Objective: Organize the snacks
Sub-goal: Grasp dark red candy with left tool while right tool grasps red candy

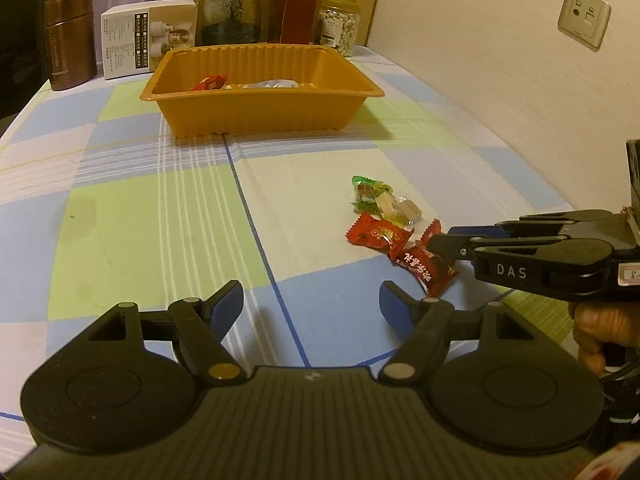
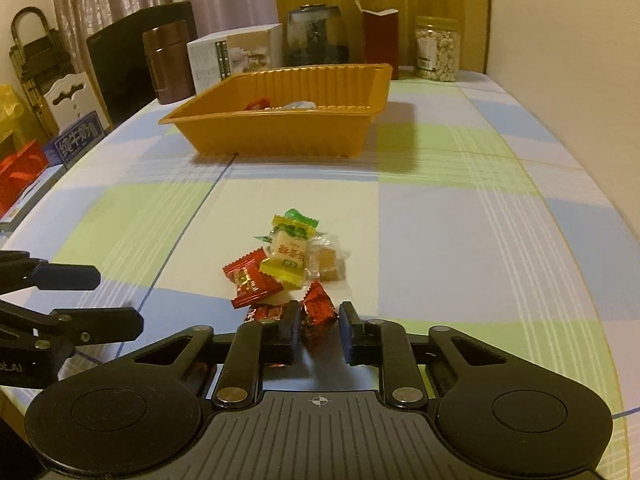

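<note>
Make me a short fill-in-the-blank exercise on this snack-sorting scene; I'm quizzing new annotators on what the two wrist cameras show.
1. The loose candies lie on a checked ____.
2. The tray holding a few snacks is ____ in colour.
3. The right gripper has a ____ wrapped candy between its fingers.
4. The left gripper has ____ between its fingers.

Missing words: tablecloth; orange; red; nothing

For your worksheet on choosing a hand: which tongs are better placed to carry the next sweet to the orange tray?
The right tongs. Their jaws flank a red sweet at the pile's near edge, while the left tongs stand open over bare cloth, beside the pile. The orange tray lies straight ahead.
</note>
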